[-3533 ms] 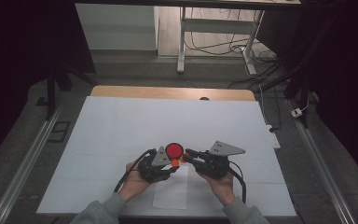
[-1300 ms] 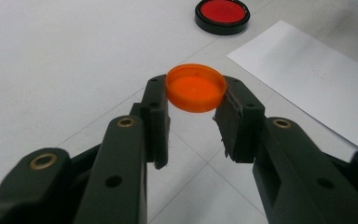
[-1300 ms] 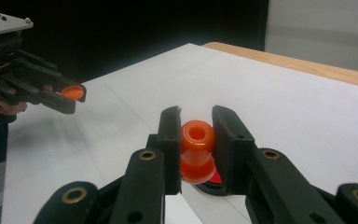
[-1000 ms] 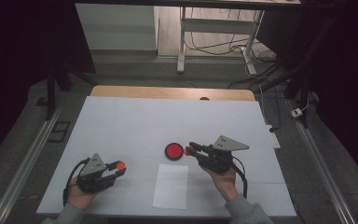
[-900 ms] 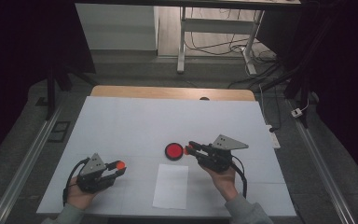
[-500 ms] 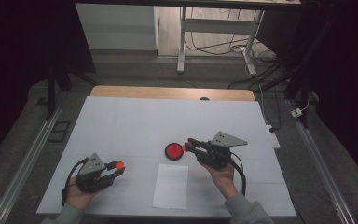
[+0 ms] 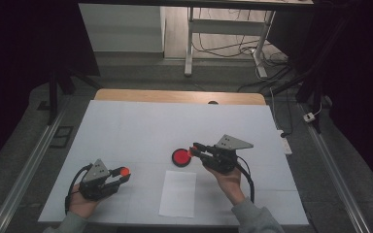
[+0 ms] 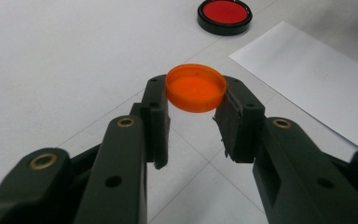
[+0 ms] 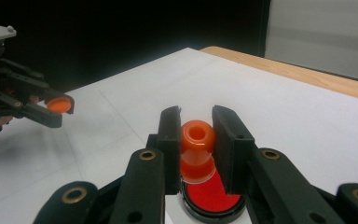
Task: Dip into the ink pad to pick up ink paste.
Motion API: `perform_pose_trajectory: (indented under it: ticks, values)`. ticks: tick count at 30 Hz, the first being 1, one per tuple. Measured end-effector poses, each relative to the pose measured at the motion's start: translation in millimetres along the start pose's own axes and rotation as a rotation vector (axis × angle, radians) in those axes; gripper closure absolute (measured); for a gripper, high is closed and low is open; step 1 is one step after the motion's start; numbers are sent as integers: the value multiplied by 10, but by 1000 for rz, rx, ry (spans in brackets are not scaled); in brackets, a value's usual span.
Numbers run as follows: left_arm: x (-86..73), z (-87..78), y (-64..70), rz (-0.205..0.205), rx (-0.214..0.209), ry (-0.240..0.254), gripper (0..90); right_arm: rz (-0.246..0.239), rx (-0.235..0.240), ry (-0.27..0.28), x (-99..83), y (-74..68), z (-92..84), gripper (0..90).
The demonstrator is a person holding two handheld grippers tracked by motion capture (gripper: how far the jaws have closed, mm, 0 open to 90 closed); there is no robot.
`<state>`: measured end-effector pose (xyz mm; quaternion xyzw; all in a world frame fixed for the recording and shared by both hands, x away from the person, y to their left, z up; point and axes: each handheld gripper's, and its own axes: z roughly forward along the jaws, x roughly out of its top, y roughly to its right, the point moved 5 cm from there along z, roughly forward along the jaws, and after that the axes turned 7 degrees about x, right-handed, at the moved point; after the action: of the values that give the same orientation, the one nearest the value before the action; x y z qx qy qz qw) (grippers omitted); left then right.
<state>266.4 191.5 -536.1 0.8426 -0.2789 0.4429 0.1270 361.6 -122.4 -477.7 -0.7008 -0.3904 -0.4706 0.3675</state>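
The small orange plastic bottle (image 9: 197, 151), glossy and translucent with a round open neck, sits pinched between the two black jaws of the right gripper (image 9: 196, 140), held just above the shallow round black dish with a bright red inside (image 9: 212, 198). In the high view that dish (image 7: 181, 157) lies near the middle of the white table (image 7: 141, 126), touching nothing but the gripper's tip region, and the right gripper (image 7: 194, 150) reaches to it from the right.

The round orange plastic cap (image 8: 196, 87), smooth and shallow with a thin upturned rim, is clamped at its edges by the left gripper (image 8: 193, 100), whose matte black jaws stand only as far apart as the cap is wide. In the high view the left gripper (image 7: 121, 174) is at the table's near left, well apart from the dish.

A plain white sheet of paper (image 7: 178, 192) lies flat between the two hands, just near of the dish. I can read no writing on anything. A bare wooden strip (image 7: 175, 96) edges the table's far side.
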Motion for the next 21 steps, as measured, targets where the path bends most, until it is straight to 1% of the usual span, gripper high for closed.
perform_pose_trajectory:
  ticks: [7,13,17,21]
  values:
    - [6,11,11,3,-1,-1,647,1,-3,-7,19,49,104,728]
    - [7,23,3,-5,-3,-2,647,8,-11,-23,-6,94,163,728]
    - [6,24,12,-2,-3,-3,647,16,-15,-34,-36,126,212,728]
    - [2,17,13,-4,-2,-3,647,10,-15,-47,-53,132,260,728]
